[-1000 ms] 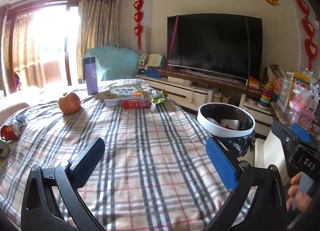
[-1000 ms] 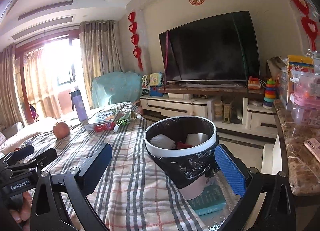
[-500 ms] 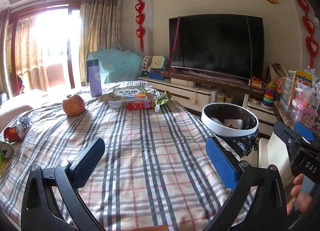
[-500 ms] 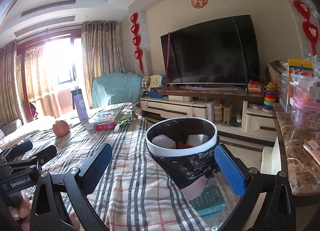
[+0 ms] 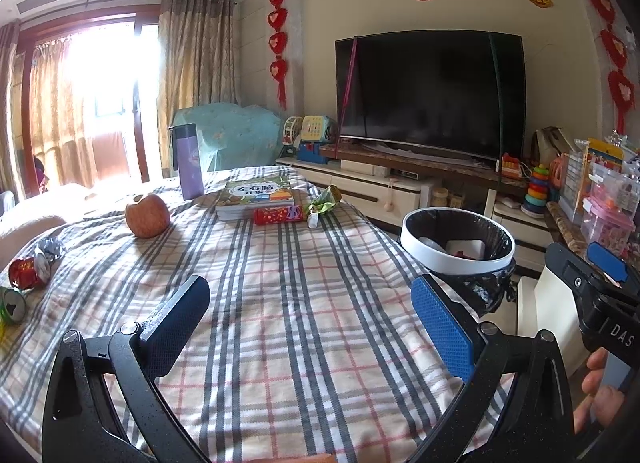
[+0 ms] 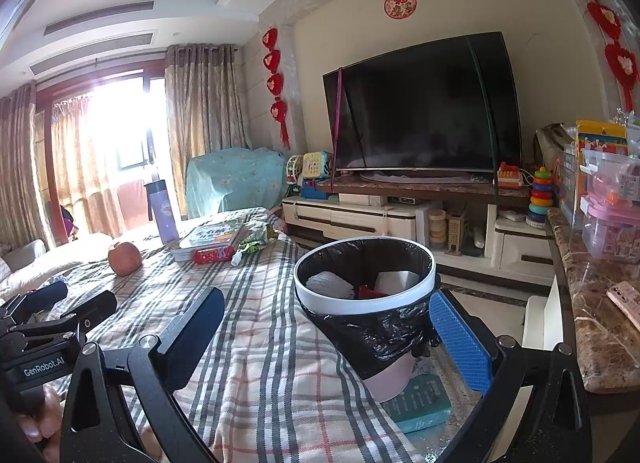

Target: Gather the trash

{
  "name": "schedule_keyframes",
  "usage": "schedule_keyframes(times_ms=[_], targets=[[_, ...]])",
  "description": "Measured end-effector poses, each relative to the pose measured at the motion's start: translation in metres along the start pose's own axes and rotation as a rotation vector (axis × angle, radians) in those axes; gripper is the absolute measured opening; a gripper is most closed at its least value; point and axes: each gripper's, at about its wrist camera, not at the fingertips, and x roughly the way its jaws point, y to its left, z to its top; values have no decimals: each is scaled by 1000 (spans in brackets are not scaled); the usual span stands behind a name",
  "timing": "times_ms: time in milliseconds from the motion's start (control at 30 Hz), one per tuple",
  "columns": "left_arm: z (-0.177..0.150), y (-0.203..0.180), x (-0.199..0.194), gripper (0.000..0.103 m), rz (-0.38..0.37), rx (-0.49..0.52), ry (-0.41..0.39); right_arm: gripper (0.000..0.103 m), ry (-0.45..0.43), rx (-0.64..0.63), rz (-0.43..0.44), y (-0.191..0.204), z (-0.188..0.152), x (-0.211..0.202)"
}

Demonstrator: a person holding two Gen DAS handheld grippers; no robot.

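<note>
Plaid cloth (image 5: 304, 303) in grey, white and pink covered the table that filled the lower half of the left wrist view. The left gripper (image 5: 310, 315) hung above it with its jaws spread wide and nothing between them. The right gripper (image 6: 328, 323) was likewise wide apart and empty, framing the trash bin (image 6: 366, 283) at lower centre of the right wrist view.

That bin, white-rimmed and lined with a black bag, stood just beside the table's right edge; white crumpled pieces and something red lay inside it. In the left wrist view it sat at right of centre.

Trash lay in two places. At the far left edge of the left wrist view were a crushed red can (image 5: 24, 273), a silver foil wad (image 5: 50, 251) just beside it, and a green can (image 5: 12, 305) nearer the frame's edge. Near the middle, toward the far end of the table, a red snack pack (image 5: 278, 215) lay touching a stack of books (image 5: 256, 197), with a green wrapper (image 5: 325, 203) just to its right.

An apple (image 5: 147, 215) and a purple bottle (image 5: 188, 161) stood left of the books.
</note>
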Motion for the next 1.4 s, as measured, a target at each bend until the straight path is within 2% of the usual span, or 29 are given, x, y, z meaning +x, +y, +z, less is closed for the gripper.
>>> schedule_keyframes(times_ms=[1400], targets=[[0, -3, -3, 103, -3, 1, -7, 103, 2, -10, 14, 7, 2, -2]])
